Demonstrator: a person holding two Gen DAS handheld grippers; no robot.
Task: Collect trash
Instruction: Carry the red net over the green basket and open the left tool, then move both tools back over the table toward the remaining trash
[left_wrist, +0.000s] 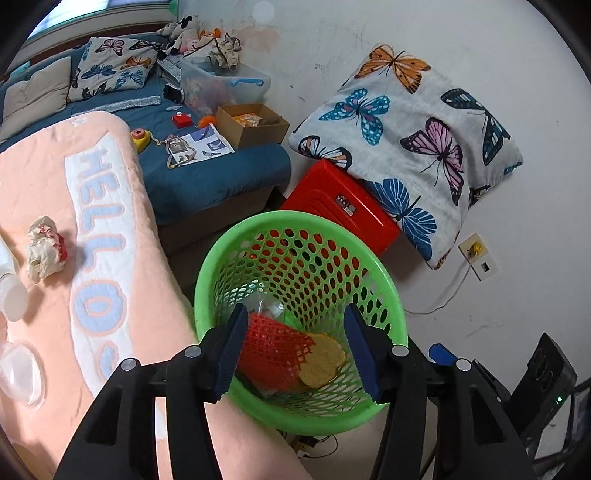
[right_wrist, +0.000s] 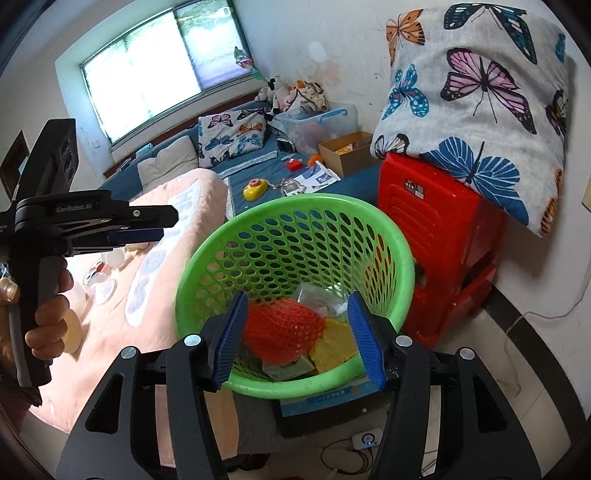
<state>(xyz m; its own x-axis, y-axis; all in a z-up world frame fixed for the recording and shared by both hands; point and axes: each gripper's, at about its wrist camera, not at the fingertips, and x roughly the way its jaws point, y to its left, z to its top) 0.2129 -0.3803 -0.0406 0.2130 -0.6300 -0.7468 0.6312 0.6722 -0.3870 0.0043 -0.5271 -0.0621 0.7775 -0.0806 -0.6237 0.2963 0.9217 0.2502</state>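
both grippers tilt down over the green basket (left_wrist: 207, 291), jaws spread and empty: left gripper (left_wrist: 297, 350), right gripper (right_wrist: 297, 339). red mesh trash (right_wrist: 280, 328) lies in the basket below the fingers.

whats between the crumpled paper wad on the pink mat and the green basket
In the left wrist view, only bare pink mat with its white HELLO lettering lies between the paper wad and the green basket.

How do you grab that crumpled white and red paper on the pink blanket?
Probably from straight above. The crumpled paper lies loose on the soft pink blanket, lumpy and longer one way, so pinch it across its narrower middle. The left gripper is open and empty over the green basket, so it seems free to go.
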